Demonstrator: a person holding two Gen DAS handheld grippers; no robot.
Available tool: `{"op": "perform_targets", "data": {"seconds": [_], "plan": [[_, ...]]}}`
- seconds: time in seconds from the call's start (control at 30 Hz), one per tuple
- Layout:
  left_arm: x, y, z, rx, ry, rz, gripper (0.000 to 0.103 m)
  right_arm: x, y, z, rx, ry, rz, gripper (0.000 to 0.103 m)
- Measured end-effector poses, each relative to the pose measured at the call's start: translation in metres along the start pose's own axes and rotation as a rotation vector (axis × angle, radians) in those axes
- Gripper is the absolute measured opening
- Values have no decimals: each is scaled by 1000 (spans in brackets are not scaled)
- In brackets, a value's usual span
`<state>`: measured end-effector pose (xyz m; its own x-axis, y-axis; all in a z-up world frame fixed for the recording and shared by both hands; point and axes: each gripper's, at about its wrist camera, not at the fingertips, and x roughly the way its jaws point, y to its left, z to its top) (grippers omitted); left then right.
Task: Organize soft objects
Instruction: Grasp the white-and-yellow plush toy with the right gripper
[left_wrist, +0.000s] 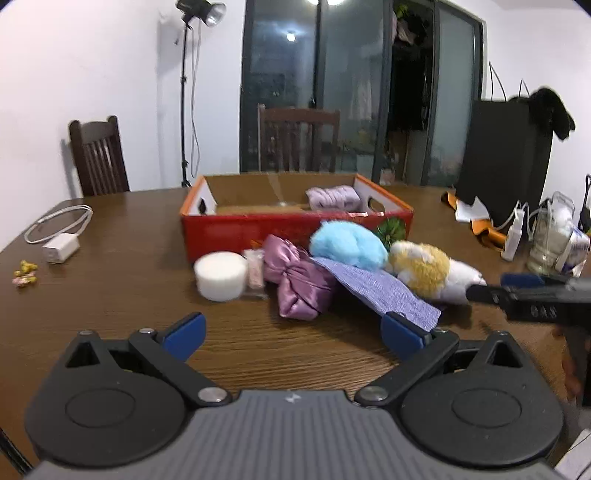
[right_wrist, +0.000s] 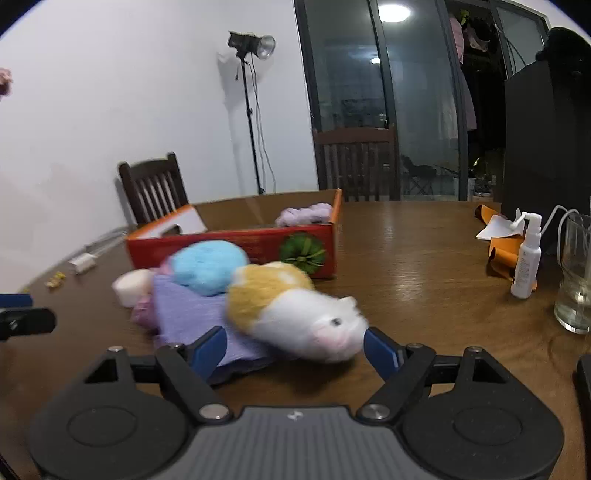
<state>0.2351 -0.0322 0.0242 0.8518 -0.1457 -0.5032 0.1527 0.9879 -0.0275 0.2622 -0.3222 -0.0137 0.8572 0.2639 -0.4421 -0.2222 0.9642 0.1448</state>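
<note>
A red cardboard box (left_wrist: 258, 229) stands on the wooden table with a lilac fluffy bundle (left_wrist: 334, 197) inside. In front of it lie a white sponge round (left_wrist: 221, 275), a pink satin pouch (left_wrist: 299, 286), a purple cloth (left_wrist: 384, 290), a blue pompom (left_wrist: 347, 243) and a yellow-white plush hamster (left_wrist: 432, 271). My left gripper (left_wrist: 293, 336) is open, low over the table before the pile. My right gripper (right_wrist: 295, 349) is open, with the plush hamster (right_wrist: 295, 310) just beyond its fingertips. The box (right_wrist: 236, 243), blue pompom (right_wrist: 208, 267) and purple cloth (right_wrist: 192, 317) also show there.
A white charger and cable (left_wrist: 59, 236) and small trinkets (left_wrist: 25, 273) lie at the left. A spray bottle (right_wrist: 526, 258), a glass (right_wrist: 574, 273), orange paper (right_wrist: 498, 251) and a black bag (left_wrist: 506, 162) stand at the right. Chairs (left_wrist: 98, 155) stand behind the table.
</note>
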Motion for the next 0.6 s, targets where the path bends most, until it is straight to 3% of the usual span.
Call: {"op": "perform_targets", "data": {"seconds": [0.17, 0.33, 0.43, 0.6], "plan": [[27, -7, 5, 0, 40, -22, 103, 37, -10, 22, -106, 29, 59, 87], [45, -10, 9, -7, 64, -32, 103, 72, -16, 34, -158, 125, 211, 88], [48, -9, 8, -12, 69, -32, 103, 81, -17, 35, -143, 160, 235, 79], [38, -1, 6, -31, 59, -27, 103, 63, -16, 34, -98, 121, 183, 56]]}}
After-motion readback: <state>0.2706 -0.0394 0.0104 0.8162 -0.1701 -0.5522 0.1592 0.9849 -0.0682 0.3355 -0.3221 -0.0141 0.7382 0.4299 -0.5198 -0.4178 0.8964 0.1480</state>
